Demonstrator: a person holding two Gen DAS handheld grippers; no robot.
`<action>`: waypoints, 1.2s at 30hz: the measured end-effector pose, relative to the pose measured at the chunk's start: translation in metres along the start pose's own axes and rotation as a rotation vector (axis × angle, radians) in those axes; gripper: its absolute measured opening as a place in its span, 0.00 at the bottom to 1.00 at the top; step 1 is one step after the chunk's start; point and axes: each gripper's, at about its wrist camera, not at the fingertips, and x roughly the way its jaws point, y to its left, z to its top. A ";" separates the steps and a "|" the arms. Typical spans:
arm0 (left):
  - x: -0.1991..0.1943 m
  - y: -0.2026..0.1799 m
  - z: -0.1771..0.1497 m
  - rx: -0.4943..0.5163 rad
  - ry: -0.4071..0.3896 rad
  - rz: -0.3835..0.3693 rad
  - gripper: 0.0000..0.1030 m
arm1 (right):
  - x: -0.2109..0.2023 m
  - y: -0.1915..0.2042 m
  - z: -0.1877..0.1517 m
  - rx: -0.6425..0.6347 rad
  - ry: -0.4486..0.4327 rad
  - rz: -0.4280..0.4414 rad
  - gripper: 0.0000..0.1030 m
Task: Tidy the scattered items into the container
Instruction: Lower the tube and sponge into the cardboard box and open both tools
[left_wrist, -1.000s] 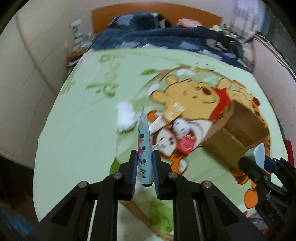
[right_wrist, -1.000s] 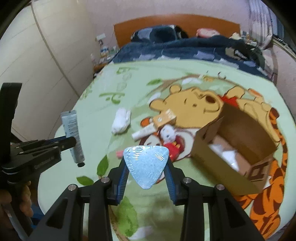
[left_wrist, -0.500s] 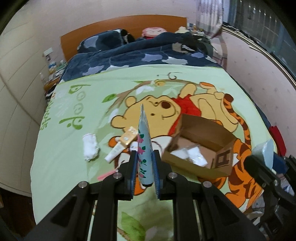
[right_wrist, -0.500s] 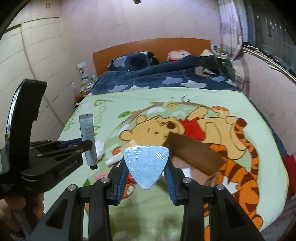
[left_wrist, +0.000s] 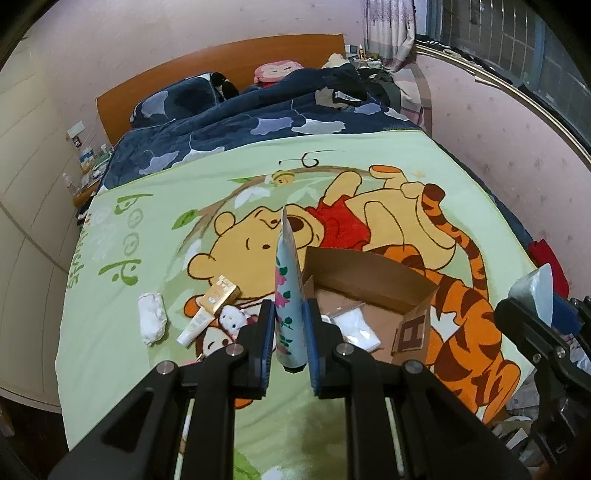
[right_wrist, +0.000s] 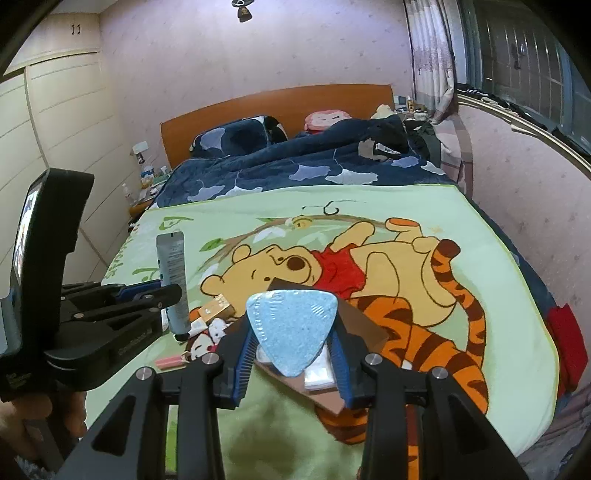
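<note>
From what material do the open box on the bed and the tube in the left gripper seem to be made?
The box looks like plain brown cardboard: matte, with thin flaps that fold and a bare unprinted inside. The tube, clamped in the left gripper, seems to be soft plastic or laminate: smooth, slightly glossy, printed with pink flowers, its far end crimped flat. Which of the two it is, the look leaves open.

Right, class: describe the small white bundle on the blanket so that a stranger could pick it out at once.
Start at the cardboard box on the green cartoon blanket. Left of it lies a cluster: orange carton, white tube, small plush. The white bundle lies furthest left, alone, soft and crumpled.
</note>
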 end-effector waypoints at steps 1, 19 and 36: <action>0.002 -0.003 0.001 0.004 0.002 0.005 0.16 | 0.001 -0.004 0.001 0.001 0.001 0.001 0.36; 0.036 -0.019 0.007 0.030 0.065 0.028 0.16 | 0.026 -0.029 0.003 0.027 0.032 0.024 0.36; 0.076 -0.028 0.009 0.072 0.151 0.003 0.16 | 0.053 -0.033 -0.001 0.052 0.094 0.011 0.36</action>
